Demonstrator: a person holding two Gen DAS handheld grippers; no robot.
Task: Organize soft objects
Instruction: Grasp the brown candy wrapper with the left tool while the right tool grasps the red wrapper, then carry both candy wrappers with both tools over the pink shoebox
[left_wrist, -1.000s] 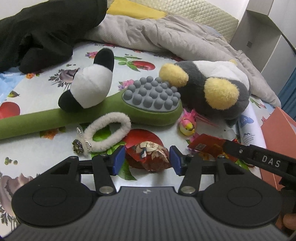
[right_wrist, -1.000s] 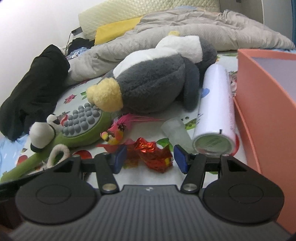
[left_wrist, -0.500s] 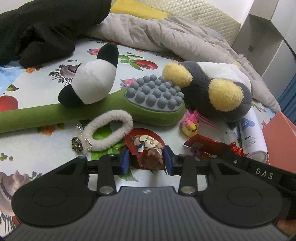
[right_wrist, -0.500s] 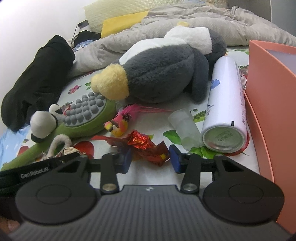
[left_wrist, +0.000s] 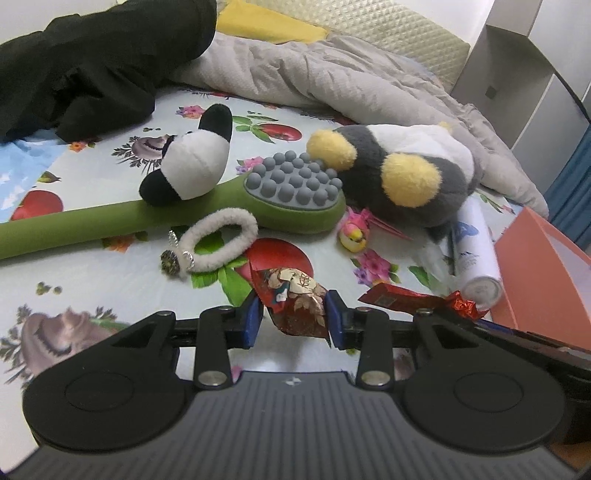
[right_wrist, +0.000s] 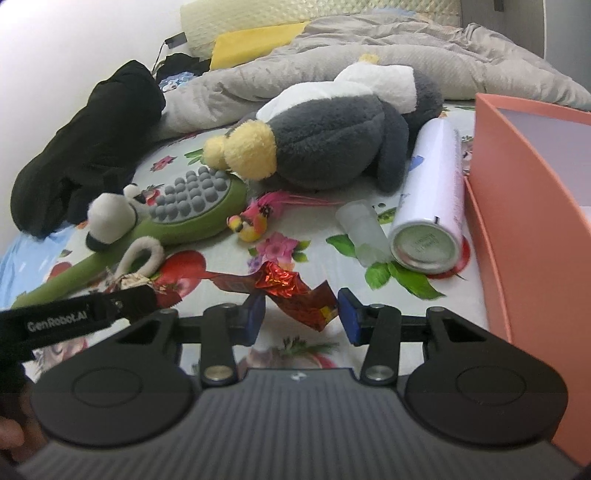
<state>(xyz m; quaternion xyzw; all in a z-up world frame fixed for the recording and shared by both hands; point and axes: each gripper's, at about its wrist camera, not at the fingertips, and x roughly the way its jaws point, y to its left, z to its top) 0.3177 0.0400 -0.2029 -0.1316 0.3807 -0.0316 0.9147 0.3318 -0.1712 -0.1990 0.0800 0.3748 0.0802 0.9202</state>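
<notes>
My left gripper (left_wrist: 293, 314) is shut on a crumpled printed red-and-gold wrapper (left_wrist: 295, 297) and holds it just above the floral sheet. My right gripper (right_wrist: 301, 314) is shut on a shiny red foil wrapper (right_wrist: 295, 291), which also shows in the left wrist view (left_wrist: 413, 297). A grey and yellow penguin plush (left_wrist: 399, 184) (right_wrist: 332, 144) lies behind. A small panda plush (left_wrist: 192, 170) rests on a green massage paddle (left_wrist: 288, 199). A white fuzzy hair tie (left_wrist: 221, 236) and a small pink bird toy (left_wrist: 354, 232) lie nearby.
An orange box (right_wrist: 532, 206) stands at the right. A white spray can (right_wrist: 436, 192) and a clear cap (right_wrist: 362, 225) lie beside it. Black clothing (left_wrist: 92, 70) and a grey duvet (left_wrist: 314, 74) are at the back.
Both grippers closed from open onto their wrappers and lifted them slightly off the sheet. Both views shifted a little back and up.
</notes>
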